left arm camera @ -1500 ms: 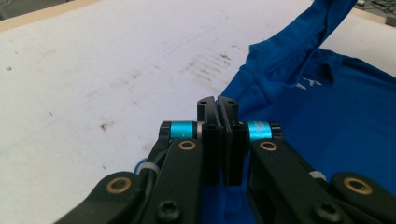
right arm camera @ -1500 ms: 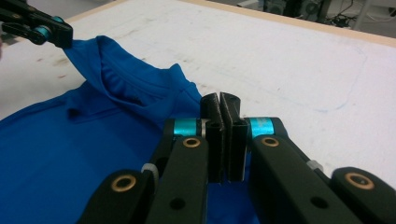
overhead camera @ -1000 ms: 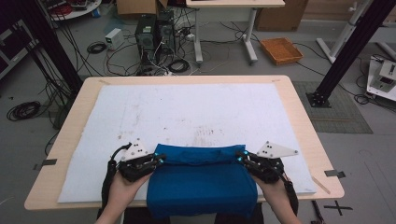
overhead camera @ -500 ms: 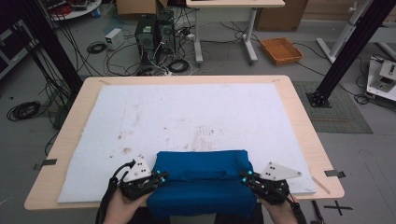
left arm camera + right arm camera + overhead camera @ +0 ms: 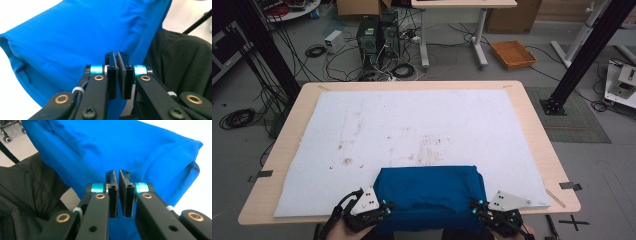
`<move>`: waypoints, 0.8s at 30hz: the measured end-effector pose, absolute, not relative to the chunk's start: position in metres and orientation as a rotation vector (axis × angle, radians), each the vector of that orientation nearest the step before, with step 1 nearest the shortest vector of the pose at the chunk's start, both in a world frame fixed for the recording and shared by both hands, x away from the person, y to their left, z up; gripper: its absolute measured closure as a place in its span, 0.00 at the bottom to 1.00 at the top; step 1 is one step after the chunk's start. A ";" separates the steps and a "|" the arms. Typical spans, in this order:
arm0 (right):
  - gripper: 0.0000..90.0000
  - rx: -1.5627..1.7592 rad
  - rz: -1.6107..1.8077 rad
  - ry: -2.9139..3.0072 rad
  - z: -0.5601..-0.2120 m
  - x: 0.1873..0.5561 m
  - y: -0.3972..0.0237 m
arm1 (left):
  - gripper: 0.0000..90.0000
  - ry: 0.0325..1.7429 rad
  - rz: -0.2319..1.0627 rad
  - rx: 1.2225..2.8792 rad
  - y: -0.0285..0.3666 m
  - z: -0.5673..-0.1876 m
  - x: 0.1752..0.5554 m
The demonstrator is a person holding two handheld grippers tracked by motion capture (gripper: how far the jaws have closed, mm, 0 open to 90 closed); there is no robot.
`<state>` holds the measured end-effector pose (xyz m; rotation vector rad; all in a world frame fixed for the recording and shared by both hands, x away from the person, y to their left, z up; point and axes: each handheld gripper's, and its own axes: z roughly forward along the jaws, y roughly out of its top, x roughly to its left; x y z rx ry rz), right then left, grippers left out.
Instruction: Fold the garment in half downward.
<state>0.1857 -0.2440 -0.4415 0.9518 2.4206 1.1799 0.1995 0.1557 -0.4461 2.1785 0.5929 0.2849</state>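
At the near edge of the table [image 5: 287, 150] I have my left gripper [image 5: 384, 208] and right gripper [image 5: 476, 209] flanking the folded blue cloth [image 5: 432, 192]. Both sets of jaws have just been opening: each shows a narrow slit between the pads, with no fabric in it, so neither grips the cloth. In the left gripper view the left gripper's [image 5: 117, 72] tips sit just short of the cloth [image 5: 75, 45]; the right gripper [image 5: 117, 192] matches it beside the cloth [image 5: 120, 150].

The cloth overhangs the near edge, so I judge the smooth, thin fabric could slide off towards my dark clothing [image 5: 180, 62], or the soft rounded fold could spring open, if a jaw snags it.

Beyond lies the stained white mat [image 5: 412, 125], flat and slightly fuzzy, on pale wood.
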 end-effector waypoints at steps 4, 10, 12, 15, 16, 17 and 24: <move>0.86 0.971 1.178 2.391 -0.441 0.186 -0.250 | 0.87 0.593 0.297 2.153 0.159 -0.443 0.200; 0.80 1.048 1.226 2.274 -0.429 0.212 -0.260 | 0.72 0.714 0.338 2.057 0.167 -0.432 0.224; 0.79 1.049 1.237 2.259 -0.427 0.221 -0.258 | 0.68 0.733 0.361 2.057 0.166 -0.432 0.231; 0.76 1.058 1.213 2.236 -0.429 0.230 -0.255 | 0.64 0.766 0.387 2.046 0.166 -0.432 0.237; 0.74 1.069 1.205 2.220 -0.430 0.233 -0.254 | 0.63 0.793 0.409 2.020 0.168 -0.432 0.245; 0.73 1.082 1.205 2.199 -0.431 0.238 -0.255 | 0.63 0.793 0.409 2.020 0.168 -0.432 0.245; 0.66 1.214 1.224 2.131 -0.428 0.274 -0.261 | 0.59 0.922 0.434 1.950 0.174 -0.428 0.283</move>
